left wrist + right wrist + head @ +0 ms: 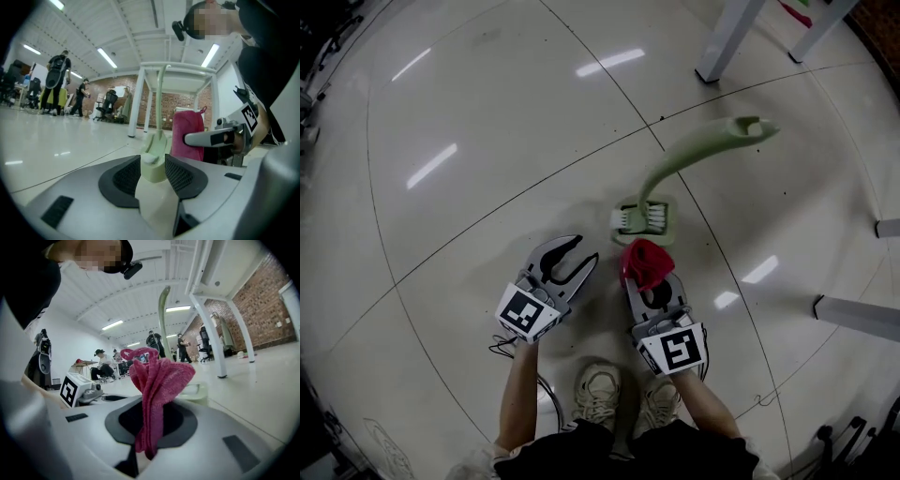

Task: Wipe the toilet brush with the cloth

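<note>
A pale green toilet brush (698, 142) stands in its holder (645, 217) on the tiled floor, its curved handle leaning up to the right. My right gripper (652, 286) is shut on a bunched red cloth (646, 263), which hangs just short of the holder. In the right gripper view the cloth (157, 380) stands up out of the jaws, with the handle (164, 319) behind it. My left gripper (570, 261) is open a little to the left of the holder, with bare floor between its jaws. In the left gripper view the holder (153, 152) shows just beyond its tips, and the cloth (188, 133) is to its right.
White table legs stand at the back right (727, 42) and at the right edge (858, 314). The person's shoes (598, 394) are right behind the grippers. Several people and office chairs (58, 84) are far off across the hall.
</note>
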The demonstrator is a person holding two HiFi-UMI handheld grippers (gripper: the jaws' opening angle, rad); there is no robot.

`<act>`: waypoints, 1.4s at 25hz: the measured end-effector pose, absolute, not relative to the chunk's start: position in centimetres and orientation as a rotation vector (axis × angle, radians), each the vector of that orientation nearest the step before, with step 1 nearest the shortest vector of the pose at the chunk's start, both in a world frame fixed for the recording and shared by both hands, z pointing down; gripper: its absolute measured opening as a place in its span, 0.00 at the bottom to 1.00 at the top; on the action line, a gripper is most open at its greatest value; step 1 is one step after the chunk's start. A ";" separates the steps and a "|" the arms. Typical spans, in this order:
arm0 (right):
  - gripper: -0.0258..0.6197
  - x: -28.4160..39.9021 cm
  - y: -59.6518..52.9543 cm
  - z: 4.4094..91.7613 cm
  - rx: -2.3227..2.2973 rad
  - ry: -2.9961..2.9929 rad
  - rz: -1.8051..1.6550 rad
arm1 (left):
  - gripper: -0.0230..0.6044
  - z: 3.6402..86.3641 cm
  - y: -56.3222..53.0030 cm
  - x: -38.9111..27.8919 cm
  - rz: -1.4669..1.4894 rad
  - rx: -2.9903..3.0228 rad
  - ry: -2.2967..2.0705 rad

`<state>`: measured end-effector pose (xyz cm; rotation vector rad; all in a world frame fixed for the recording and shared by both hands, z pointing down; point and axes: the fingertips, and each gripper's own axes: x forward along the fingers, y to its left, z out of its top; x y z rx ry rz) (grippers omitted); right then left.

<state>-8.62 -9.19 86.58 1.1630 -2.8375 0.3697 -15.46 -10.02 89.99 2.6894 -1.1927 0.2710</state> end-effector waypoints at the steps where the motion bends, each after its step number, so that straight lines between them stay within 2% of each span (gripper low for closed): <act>1: 0.09 -7.3 -9.0 86.2 1.218 -2.822 0.357 | 0.26 89.9 -10.1 -14.2 0.315 2.727 -1.150; 6: 0.09 -1.7 -9.6 87.9 1.379 -2.667 0.360 | 0.26 88.7 -11.6 -8.2 0.264 2.845 -0.965; 9: 0.09 -0.3 -10.8 88.8 1.418 -2.620 0.385 | 0.26 89.2 -12.3 -6.4 0.337 2.877 -0.917; 19: 0.09 -0.4 -12.3 88.6 1.405 -2.652 0.367 | 0.24 89.4 -12.6 -5.4 0.382 2.874 -0.926; 28: 0.09 2.1 -16.4 88.7 1.469 -2.605 0.279 | 0.24 89.4 -11.1 -1.4 0.354 2.870 -0.792; 35: 0.09 2.3 -17.2 88.6 1.488 -2.590 0.271 | 0.24 87.6 -10.6 -2.2 0.213 2.814 -0.853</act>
